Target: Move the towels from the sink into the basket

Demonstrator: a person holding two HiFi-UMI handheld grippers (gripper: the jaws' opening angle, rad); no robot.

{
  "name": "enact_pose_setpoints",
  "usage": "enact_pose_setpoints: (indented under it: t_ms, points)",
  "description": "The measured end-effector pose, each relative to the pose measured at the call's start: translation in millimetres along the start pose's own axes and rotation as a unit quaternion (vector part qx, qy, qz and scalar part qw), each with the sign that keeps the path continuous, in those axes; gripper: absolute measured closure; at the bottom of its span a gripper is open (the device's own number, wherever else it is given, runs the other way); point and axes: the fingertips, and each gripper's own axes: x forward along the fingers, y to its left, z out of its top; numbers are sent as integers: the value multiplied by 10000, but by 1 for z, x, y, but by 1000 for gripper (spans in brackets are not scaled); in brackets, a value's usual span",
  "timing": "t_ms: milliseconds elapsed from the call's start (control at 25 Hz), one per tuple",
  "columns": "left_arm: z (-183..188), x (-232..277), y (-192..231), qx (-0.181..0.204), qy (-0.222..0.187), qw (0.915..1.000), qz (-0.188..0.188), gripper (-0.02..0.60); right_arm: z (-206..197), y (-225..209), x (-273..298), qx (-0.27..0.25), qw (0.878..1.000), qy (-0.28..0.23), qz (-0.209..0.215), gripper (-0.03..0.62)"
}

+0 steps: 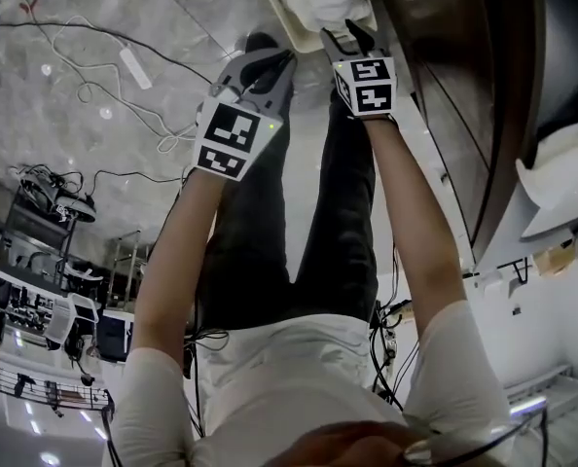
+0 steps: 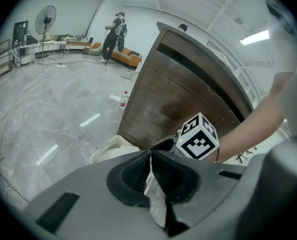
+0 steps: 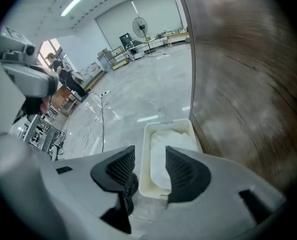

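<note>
Right gripper view: one basket, one towel inside.

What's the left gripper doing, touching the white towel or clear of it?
Touching. The left gripper view shows the left gripper with jaws closed on the white towel, cloth pinched between its pads.

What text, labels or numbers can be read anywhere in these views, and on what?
None can be read.
Left marker cube, right marker cube: black-and-white square patterns only, no letters or numbers.
Bottle: label too small to read.
</note>
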Motion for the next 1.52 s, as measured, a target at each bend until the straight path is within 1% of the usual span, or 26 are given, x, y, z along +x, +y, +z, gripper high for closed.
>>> enact_pose_setpoints:
  t_ms: [120,280,440,560,800,960,1040,1160,1280,1520]
  points:
    - [-2,-3,1,-49,44,10000,44,569,4,7,-11,-148,9999,-15,72,404]
    - [6,-16,-5,-22,11,9999,102,569,19,16,-37,-297,9995,-101,105,405]
    - [19,-42,-23,-16,-57,9998,169,569,41,32,-81,-348,9988,-323,144,414]
    - [35,-66,-45,-33,-143,9997,184,569,57,43,-123,-355,9980,-503,148,433]
    - [82,-115,-81,-90,-495,9981,343,569,90,63,-204,-603,9944,-855,148,471]
    - [111,-155,-123,-216,-539,9977,354,569,103,75,-275,-713,9929,-940,147,496]
    - [132,-174,-141,-143,-574,9979,249,569,122,78,-312,-840,9909,-1046,85,534]
    - [163,-202,-173,70,-673,9977,55,569,149,80,-370,-1033,9863,-1290,-17,557]
    - [188,-227,-211,185,-753,9970,-55,569,160,80,-430,-912,9842,-1515,-33,572]
    - [255,-280,-264,363,-1326,9905,-85,569,188,87,-535,-793,9741,-2118,-58,597]
